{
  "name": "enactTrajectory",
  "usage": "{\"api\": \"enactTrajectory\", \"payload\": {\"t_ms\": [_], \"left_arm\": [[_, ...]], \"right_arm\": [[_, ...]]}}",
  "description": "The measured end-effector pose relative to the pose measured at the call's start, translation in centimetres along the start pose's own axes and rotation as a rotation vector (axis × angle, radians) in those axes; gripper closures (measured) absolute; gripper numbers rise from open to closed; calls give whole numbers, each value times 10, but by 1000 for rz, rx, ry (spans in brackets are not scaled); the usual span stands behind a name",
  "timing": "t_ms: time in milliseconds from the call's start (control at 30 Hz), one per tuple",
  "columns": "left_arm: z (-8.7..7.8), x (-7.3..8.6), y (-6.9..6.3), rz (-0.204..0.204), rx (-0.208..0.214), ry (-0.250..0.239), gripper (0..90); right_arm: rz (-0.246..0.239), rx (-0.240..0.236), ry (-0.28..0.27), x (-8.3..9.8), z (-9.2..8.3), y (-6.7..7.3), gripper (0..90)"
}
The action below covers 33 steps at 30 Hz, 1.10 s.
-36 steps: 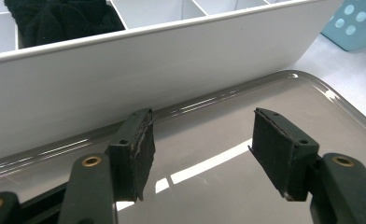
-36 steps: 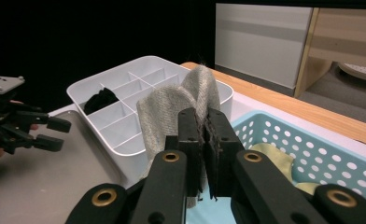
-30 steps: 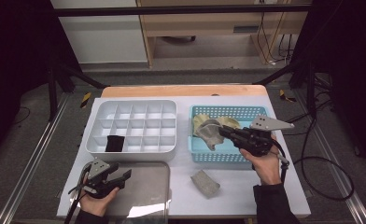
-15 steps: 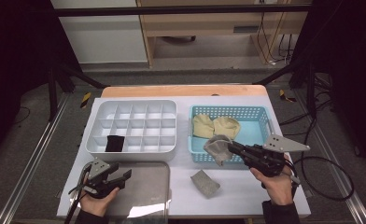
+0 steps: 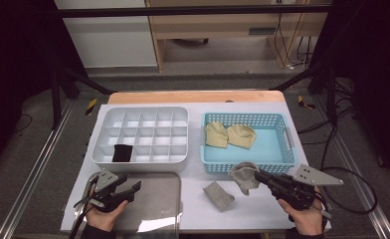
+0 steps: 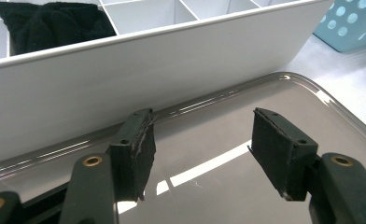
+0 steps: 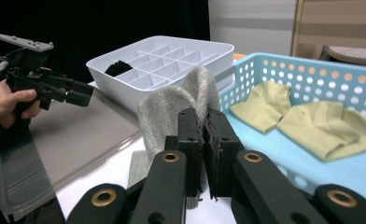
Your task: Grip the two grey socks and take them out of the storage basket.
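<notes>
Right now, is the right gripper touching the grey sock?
Touching. Right gripper view: the right gripper has its jaws clamped shut on the grey sock.

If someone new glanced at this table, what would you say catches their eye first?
Probably the grey sock pinched in the right gripper, dangling by the blue basket's near wall. Next, two yellow socks inside that basket, and one black sock in the white divided tray.

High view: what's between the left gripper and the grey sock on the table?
In the high view, the clear lid and bare white tabletop lie between the left gripper and the grey sock.
</notes>
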<state>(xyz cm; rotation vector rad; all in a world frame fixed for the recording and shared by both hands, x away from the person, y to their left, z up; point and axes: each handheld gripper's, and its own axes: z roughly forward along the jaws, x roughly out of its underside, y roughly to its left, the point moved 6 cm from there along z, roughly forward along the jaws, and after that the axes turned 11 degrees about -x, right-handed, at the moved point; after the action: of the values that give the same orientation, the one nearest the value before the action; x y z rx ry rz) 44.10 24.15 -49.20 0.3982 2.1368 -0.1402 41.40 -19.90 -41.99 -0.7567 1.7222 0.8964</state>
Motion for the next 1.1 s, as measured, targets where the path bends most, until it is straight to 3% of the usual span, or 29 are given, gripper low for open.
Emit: {"api": "enactTrajectory", "payload": {"t_ms": [267,700,1100], "left_arm": [[-4,-2,0,0,-1,-11,387],[-4,-3,-3,6,6,-15,386],[-5,-4,-6,6,15,-19,386]], "right_arm": [[17,45,52,22,-6,-4,856],[86,113,116,53,-17,-22,855],[158,230,200,81,-22,-44,837]]}}
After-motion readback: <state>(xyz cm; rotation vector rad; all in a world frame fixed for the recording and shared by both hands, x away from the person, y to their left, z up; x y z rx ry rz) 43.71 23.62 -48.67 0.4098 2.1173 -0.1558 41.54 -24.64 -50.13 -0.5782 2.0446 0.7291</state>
